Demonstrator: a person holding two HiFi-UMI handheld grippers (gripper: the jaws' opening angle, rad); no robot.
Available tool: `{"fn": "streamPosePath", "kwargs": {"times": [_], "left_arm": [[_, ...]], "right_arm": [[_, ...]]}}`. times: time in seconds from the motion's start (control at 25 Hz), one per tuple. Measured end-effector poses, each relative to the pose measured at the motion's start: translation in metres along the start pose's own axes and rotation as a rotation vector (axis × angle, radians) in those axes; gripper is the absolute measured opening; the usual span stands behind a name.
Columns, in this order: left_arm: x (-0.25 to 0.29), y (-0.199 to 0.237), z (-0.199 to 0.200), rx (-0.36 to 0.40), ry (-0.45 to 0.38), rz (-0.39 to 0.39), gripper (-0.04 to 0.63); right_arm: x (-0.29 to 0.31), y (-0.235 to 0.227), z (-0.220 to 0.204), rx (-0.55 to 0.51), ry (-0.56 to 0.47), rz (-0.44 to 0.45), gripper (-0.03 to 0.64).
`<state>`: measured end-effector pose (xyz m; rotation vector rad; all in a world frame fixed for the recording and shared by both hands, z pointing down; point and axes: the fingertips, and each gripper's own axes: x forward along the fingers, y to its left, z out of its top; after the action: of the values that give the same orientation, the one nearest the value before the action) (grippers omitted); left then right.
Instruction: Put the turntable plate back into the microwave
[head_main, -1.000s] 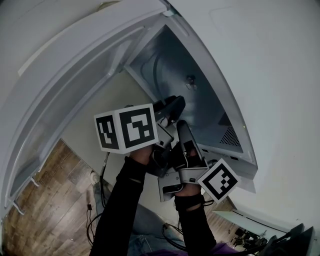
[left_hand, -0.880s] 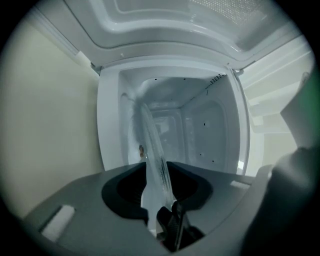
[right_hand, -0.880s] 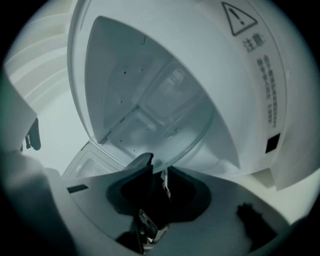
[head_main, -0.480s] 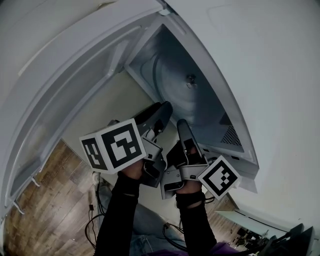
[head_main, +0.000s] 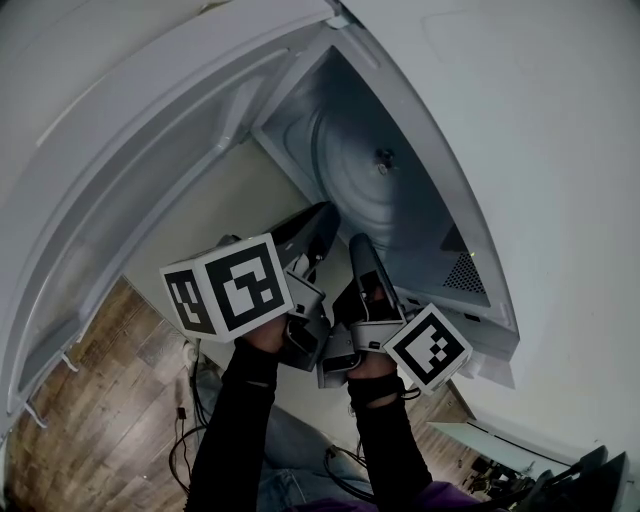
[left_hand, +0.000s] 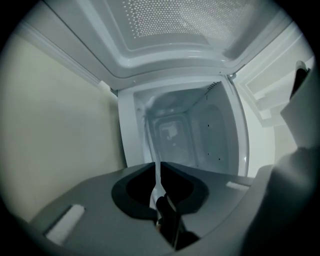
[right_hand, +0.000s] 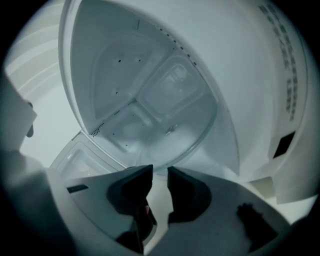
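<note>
One white microwave (head_main: 466, 272) fills most of the scene, its door (head_main: 150, 180) swung wide to the left and the cavity open toward the person. Inside the cavity is the glass turntable plate (head_main: 365, 200). Most of its round face is in, its near rim sits at the mouth of the opening, and the hub shows at its middle. I cannot tell whether it has settled on the hub or hangs a little above it.

The left gripper (left_hand: 154, 175) reaches in level at the plate's near left rim. Its jaws have just been closing and now stand narrow, pinched on the thin edge of the glass. The right gripper (right_hand: 160, 175), just beside it, tilts down toward the near rim with its jaws partway apart. The rim lies just past their tips, and I see nothing pressed between them.

I'd say the placing step is nearly done. The next move calls for easing the plate down until it centres on the hub, then releasing the rim and drawing both grippers out.
</note>
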<state>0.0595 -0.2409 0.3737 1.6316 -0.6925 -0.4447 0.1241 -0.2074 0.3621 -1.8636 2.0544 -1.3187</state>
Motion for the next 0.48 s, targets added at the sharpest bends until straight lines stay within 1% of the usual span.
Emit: {"fn": "streamPosePath", "kwargs": {"times": [0.16, 0.24, 0.32, 0.48], "left_arm": [[0.0, 0.007, -0.001, 0.032, 0.002, 0.036, 0.041], [0.001, 0.008, 0.0, 0.023, -0.003, 0.027, 0.041], [0.001, 0.009, 0.002, 0.023, -0.014, 0.02, 0.043], [0.0, 0.01, 0.002, 0.042, -0.02, 0.03, 0.043]], "right_arm": [[0.003, -0.002, -0.006, 0.0, 0.012, -0.014, 0.097], [0.005, 0.0, -0.006, -0.024, 0.014, -0.003, 0.097], [0.006, 0.001, -0.009, -0.014, 0.015, -0.003, 0.097], [0.006, -0.003, -0.015, -0.029, 0.041, -0.039, 0.097]]}}
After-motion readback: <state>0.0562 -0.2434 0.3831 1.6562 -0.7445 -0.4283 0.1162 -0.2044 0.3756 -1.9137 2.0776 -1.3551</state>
